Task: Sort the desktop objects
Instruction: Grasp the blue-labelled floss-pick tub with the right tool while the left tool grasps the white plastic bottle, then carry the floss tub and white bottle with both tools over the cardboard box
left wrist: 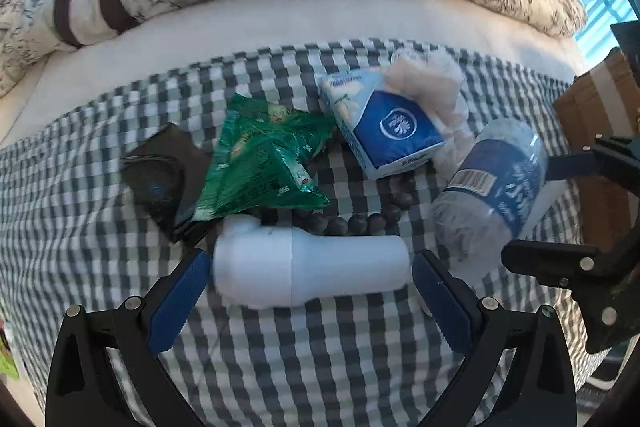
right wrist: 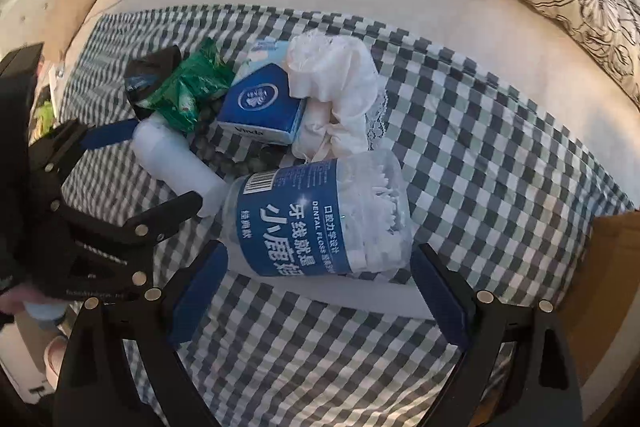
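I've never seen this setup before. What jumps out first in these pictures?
A heap of small things on a checked cloth: a white bottle lying between the open left gripper, and a clear dental floss jar between the open right gripper. Behind lie a green snack bag and a blue tissue pack.

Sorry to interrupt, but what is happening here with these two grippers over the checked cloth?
A person is sorting clutter on the checked cloth. The left gripper is open around a lying white bottle; the right gripper is open around a dental floss jar. Neither is lifted yet. A tissue pack and green wrapper wait behind.
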### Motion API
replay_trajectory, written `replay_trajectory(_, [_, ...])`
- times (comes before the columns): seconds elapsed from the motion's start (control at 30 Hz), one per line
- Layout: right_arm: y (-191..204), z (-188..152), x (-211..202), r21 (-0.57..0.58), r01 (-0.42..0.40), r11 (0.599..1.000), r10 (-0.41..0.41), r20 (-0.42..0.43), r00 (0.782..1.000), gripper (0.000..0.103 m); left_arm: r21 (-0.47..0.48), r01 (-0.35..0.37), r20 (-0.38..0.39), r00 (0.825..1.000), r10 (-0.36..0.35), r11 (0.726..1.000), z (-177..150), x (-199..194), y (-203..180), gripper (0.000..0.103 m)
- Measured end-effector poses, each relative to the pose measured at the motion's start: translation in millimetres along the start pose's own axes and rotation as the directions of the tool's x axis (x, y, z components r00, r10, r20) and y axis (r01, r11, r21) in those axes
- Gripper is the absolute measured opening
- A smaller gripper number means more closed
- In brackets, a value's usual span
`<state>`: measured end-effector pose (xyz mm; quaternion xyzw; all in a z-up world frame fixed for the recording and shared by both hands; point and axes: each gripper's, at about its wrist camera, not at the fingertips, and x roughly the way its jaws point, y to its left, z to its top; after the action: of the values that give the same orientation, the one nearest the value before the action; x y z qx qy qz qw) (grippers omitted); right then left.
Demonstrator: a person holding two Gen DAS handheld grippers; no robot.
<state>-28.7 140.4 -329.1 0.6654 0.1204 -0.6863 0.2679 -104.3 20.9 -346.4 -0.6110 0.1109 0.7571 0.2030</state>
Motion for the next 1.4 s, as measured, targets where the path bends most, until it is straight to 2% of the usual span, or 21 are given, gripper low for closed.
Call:
replay_trajectory(0.13, [2,3,8,-0.027,0.01,1.0,-0.011,-0.009,1.0,0.095,-0.002,0.04,0.008,0.999,-0.04,0.999,5,10,1,0.103])
replay_trajectory(0.43, [0,7,26,-0.047,0.021,0.999,-0.023,-0.034,0.999,0.096,0.053,0.003,-0.036,0.999,-0.001,0.999,4,37,-4,0.103])
replay_trajectory(0.7, [1,10,43,-0.033,0.028,0.999,-0.03,-0.055,0.998,0.097,0.042,-0.006,-0.005,1.0,0.006,0.999,-2,41,-1,0.103])
replay_trajectory(1.07, [-5,6,32,0.012,0.027,1.0,-0.026,-0.039,0.999,0.095,-0.01,0.0,-0.011,1.0,0.0,1.0,1,23,11,0.102])
replay_trajectory(1.4, [-18,-20,-13,0.076,0.015,0.997,-0.016,0.01,1.0,0.093,-0.042,-0.003,0.038,0.999,0.005,0.999,-3,-28,8,0.102])
